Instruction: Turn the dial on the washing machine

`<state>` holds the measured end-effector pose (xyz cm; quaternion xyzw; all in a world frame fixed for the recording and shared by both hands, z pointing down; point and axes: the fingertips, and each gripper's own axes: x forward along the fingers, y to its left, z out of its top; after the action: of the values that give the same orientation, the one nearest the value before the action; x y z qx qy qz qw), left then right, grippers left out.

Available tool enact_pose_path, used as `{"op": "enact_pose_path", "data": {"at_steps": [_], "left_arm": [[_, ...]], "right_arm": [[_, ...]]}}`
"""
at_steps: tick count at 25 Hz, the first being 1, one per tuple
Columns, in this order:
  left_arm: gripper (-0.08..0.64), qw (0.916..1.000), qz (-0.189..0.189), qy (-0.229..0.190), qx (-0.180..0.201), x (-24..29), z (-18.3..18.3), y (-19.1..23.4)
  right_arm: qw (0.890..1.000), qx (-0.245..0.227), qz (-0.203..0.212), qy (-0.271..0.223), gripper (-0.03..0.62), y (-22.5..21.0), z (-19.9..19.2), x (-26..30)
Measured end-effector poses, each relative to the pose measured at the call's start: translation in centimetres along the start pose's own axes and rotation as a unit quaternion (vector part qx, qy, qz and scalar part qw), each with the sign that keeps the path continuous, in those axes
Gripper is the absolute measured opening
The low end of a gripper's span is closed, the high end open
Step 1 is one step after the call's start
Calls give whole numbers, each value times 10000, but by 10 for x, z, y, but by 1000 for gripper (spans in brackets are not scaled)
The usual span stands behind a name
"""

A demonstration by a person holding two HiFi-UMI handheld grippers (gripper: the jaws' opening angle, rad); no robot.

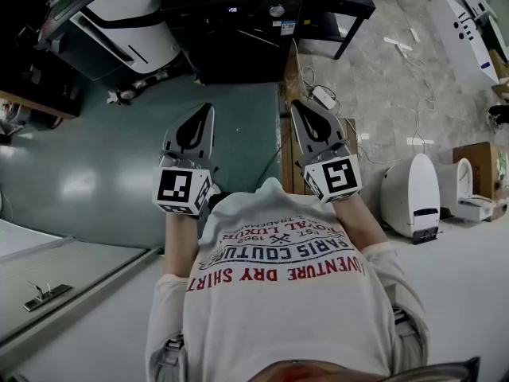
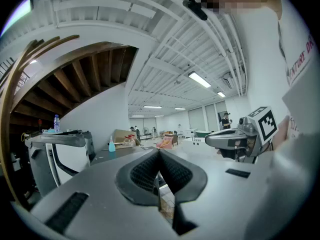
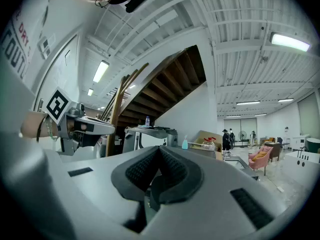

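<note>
Grey left gripper [image 1: 206,114] and grey right gripper [image 1: 300,110] both have their jaws pressed together, nothing between them. The small round silver dial [image 1: 276,10] on the black washing machine [image 1: 231,38] sits well beyond the fingertips. Reach in and part the jaws early, then straddle it squarely.

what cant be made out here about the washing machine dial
Head view: a small round knob on the black unit is too small to read, or to confirm as the dial.
Head view: the white machine is cut off by the top edge.
Left gripper view: the shut left tongs cover the white machine's lower front; no dial shows.
Right gripper view: the shut right tongs hide its lower part too.
</note>
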<state>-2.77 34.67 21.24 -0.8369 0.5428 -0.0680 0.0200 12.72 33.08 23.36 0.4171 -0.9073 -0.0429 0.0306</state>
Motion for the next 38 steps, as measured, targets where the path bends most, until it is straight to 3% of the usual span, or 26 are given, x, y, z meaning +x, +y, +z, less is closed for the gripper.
{"op": "enact_pose_path", "data": {"at_steps": [13, 18, 19, 21, 22, 31, 38], "left_arm": [[15, 9998, -129, 55, -141, 10, -8, -13], [15, 9995, -246, 73, -204, 24, -9, -23], [15, 9994, -278, 87, -195, 26, -10, -24], [15, 9993, -288, 119, -185, 31, -11, -23], [15, 9994, -266, 134, -194, 33, -12, -20], [15, 9987, -204, 334, -337, 73, -33, 33], [15, 9969, -407, 451, -508, 155, -55, 107]], "right_arm": [[9989, 189, -309, 291, 28, -13, -15, -10], [9990, -188, -393, 29, 29, -27, -14, -13], [9987, -247, -446, -82, 62, -30, -11, -12], [9980, -189, -568, -188, 243, -37, -8, -7], [9980, -106, -611, -149, 270, -40, -10, -4], [9965, 19, -700, 459, 268, -66, -46, 58], [9922, -9, -821, 939, 268, -100, -70, 158]]}}
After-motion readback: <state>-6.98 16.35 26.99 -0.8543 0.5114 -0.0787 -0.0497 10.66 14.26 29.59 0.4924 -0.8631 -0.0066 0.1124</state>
